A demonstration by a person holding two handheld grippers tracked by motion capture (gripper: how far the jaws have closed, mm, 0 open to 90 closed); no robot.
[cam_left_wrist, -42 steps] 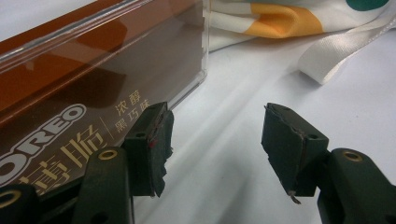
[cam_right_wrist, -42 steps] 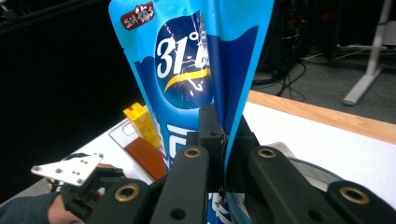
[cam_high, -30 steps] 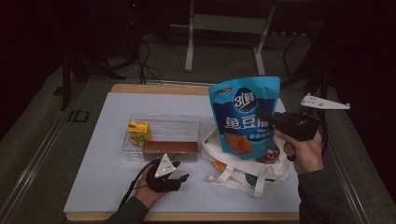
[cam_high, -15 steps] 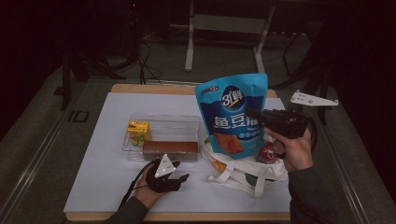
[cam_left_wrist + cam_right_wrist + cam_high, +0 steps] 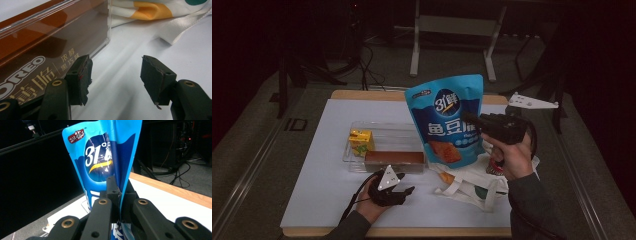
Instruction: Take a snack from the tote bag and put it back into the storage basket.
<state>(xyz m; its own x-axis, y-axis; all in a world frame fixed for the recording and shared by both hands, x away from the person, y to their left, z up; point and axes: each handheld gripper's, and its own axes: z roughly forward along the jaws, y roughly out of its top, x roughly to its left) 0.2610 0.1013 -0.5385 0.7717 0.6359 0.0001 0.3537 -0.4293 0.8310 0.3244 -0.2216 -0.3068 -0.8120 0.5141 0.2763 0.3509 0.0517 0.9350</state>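
Observation:
My right gripper (image 5: 473,121) (image 5: 120,192) is shut on the edge of a large blue snack bag (image 5: 447,117) (image 5: 105,160) and holds it upright in the air, above the table between the clear tray and the tote bag. My left gripper (image 5: 404,191) (image 5: 115,75) rests low on the table near the front edge, open, with nothing between its jaws. Its left fingertip (image 5: 81,75) stands close to the front wall of a clear plastic tray (image 5: 382,131) (image 5: 50,45). A brown Oreo box (image 5: 394,158) (image 5: 27,67) and a yellow carton (image 5: 361,140) lie in the tray.
A white tote bag (image 5: 472,182) (image 5: 160,15) with orange and green print lies crumpled at the front right, with a red-topped can (image 5: 494,167) beside the right hand. A white mat (image 5: 327,175) covers the wooden table (image 5: 362,94). Dark floor, cables and a stand lie beyond.
My right gripper has carried the blue bag leftward, from above the tote bag toward the tray. The left gripper has stayed where it was.

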